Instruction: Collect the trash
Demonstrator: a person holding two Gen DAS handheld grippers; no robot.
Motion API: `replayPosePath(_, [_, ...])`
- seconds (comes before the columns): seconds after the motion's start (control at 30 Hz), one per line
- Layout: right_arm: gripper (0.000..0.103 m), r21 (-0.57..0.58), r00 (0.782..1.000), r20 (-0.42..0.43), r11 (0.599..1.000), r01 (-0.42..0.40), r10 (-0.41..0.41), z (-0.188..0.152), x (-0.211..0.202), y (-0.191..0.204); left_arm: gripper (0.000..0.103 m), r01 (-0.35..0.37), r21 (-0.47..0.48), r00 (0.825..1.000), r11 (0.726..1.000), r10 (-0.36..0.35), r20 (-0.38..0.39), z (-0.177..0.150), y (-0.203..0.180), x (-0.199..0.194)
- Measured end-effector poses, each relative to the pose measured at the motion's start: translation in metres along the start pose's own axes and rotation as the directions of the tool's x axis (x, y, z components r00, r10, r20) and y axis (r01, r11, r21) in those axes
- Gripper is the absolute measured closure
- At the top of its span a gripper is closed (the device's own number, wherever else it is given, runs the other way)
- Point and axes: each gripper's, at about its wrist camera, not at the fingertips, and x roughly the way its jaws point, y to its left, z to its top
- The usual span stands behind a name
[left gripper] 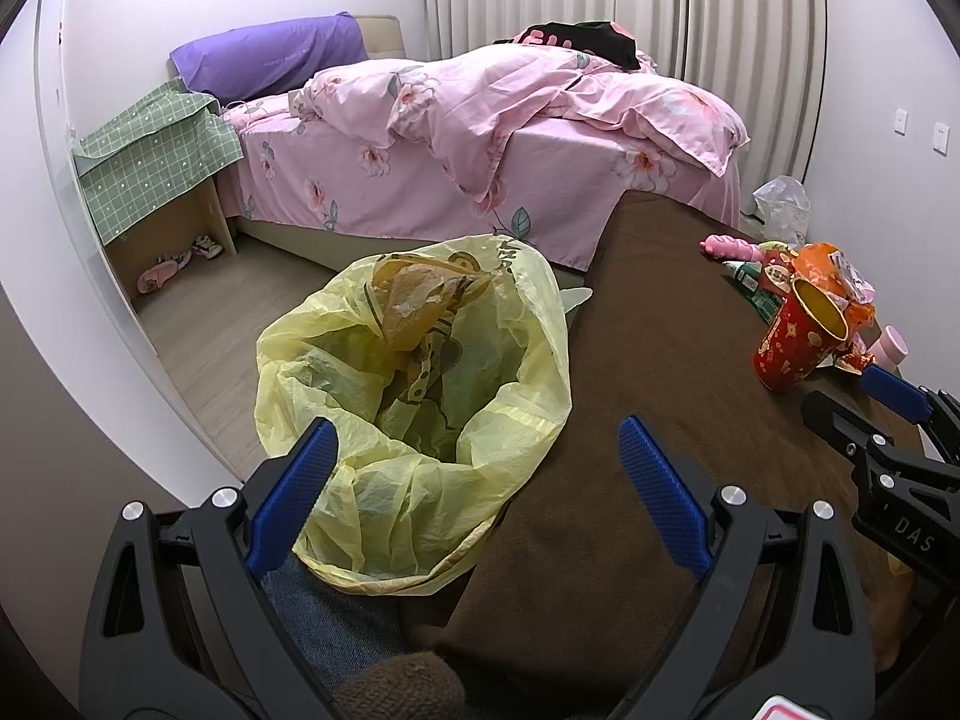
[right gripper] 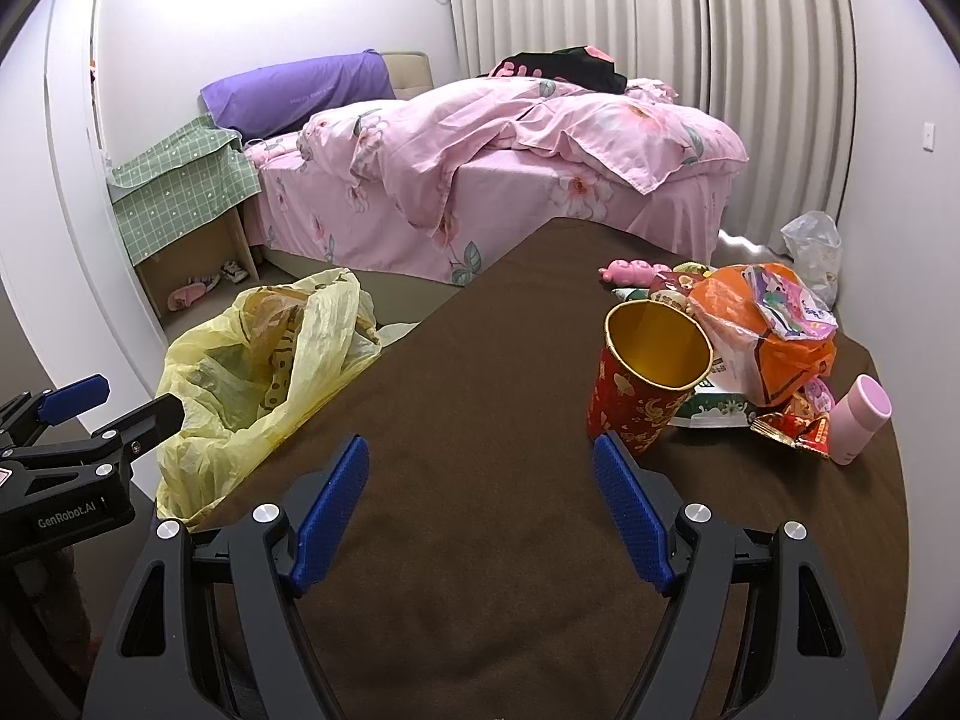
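The left hand-held gripper [left gripper: 477, 489] is held wide open and empty above the mouth of a yellow plastic bag [left gripper: 414, 384], which hangs open just beside the edge of the brown-covered table [left gripper: 630, 420]. A crumpled amber plastic wrapper [left gripper: 414, 300] is seen inside the bag near its far rim. The right hand-held gripper [right gripper: 480, 510] is likewise spread wide with nothing between its fingers, and is held over the bare middle of the table. Just beyond its right blue pad [right gripper: 630, 516], a red paper cup with a gold lining [right gripper: 645, 378] is seen standing tilted on the table. The trash is gathered at the table's right side: an orange snack bag [right gripper: 762, 348] is piled on other wrappers behind the cup, a pink cylindrical bottle [right gripper: 861, 417] lies at the far right, and a pink toy [right gripper: 630, 271] lies beyond the pile. A bed with pink floral bedding [right gripper: 510, 168] is seen behind the table.
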Motion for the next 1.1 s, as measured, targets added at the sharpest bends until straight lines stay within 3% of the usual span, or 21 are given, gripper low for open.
replayPosePath(0.77, [0.029,0.012,1.0,0.006,1.0,0.023,-0.023,-0.008,-0.001,-0.014,0.013,0.016,0.0,1.0,1.0,-0.016,-0.009,0.001,-0.001,0.008])
replayPosePath(0.93, [0.029,0.052,0.995,0.013,0.994,0.093,-0.094,-0.006,-0.004,-0.044,0.013,0.073,0.04,0.996,0.997,-0.074,0.039,0.009,-0.014,0.014])
replayPosePath(1.1, [0.029,0.105,0.979,0.011,0.974,0.199,-0.201,-0.013,-0.008,-0.09,0.013,0.175,0.076,0.983,0.982,-0.179,0.044,0.022,-0.039,0.035])
